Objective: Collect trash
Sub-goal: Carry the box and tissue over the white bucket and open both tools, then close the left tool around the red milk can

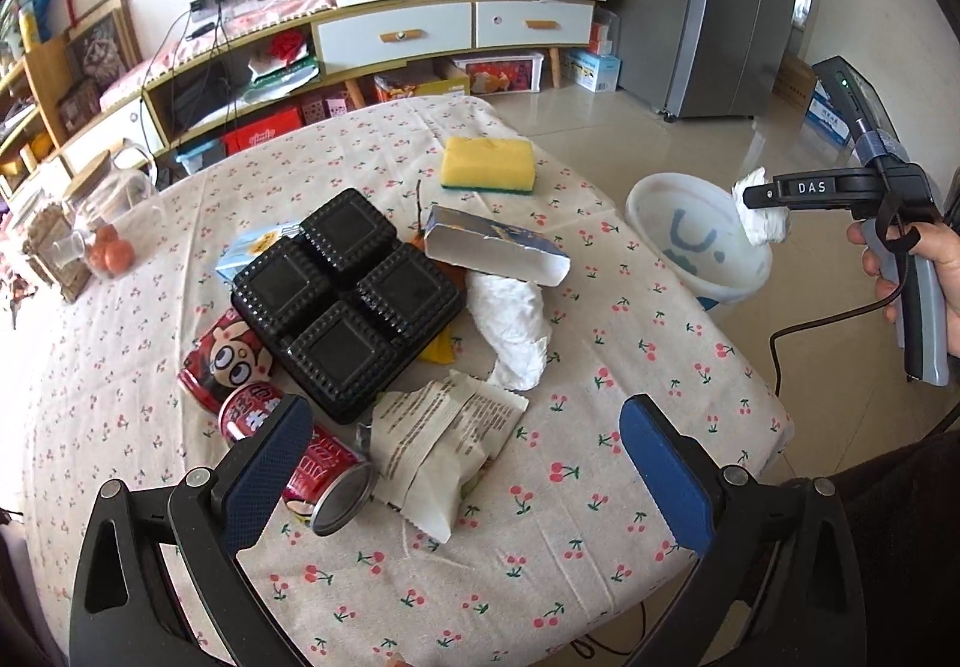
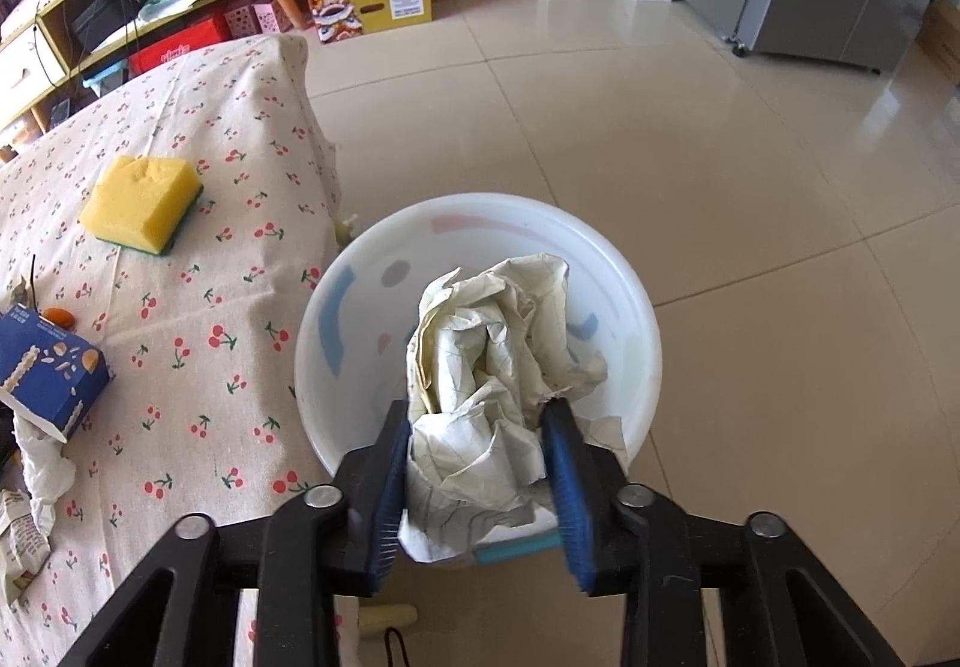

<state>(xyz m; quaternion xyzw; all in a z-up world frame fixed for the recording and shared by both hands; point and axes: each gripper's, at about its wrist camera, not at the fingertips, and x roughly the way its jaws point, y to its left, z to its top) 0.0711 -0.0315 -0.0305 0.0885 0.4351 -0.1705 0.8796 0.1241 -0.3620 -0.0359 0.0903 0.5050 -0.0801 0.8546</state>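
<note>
My right gripper [image 2: 480, 427] is shut on a crumpled paper ball [image 2: 492, 367] and holds it over the white bin [image 2: 336, 343] that stands on the floor beside the table; the ball also shows in the left wrist view [image 1: 762, 214]. My left gripper [image 1: 462, 427] is open and empty above the table's near part. Under it lie a torn paper wrapper [image 1: 432, 439] and red cans [image 1: 324, 469]. Further on lie a black plastic tray [image 1: 348, 301], a white crumpled tissue [image 1: 516, 325] and an opened blue carton [image 1: 498, 247].
A yellow sponge [image 1: 486, 163] lies at the table's far edge. Glass jars and a basket with oranges [image 1: 108, 247] stand at the left. A TV cabinet [image 1: 390, 37] and a fridge [image 1: 738, 1] stand behind, across the tiled floor.
</note>
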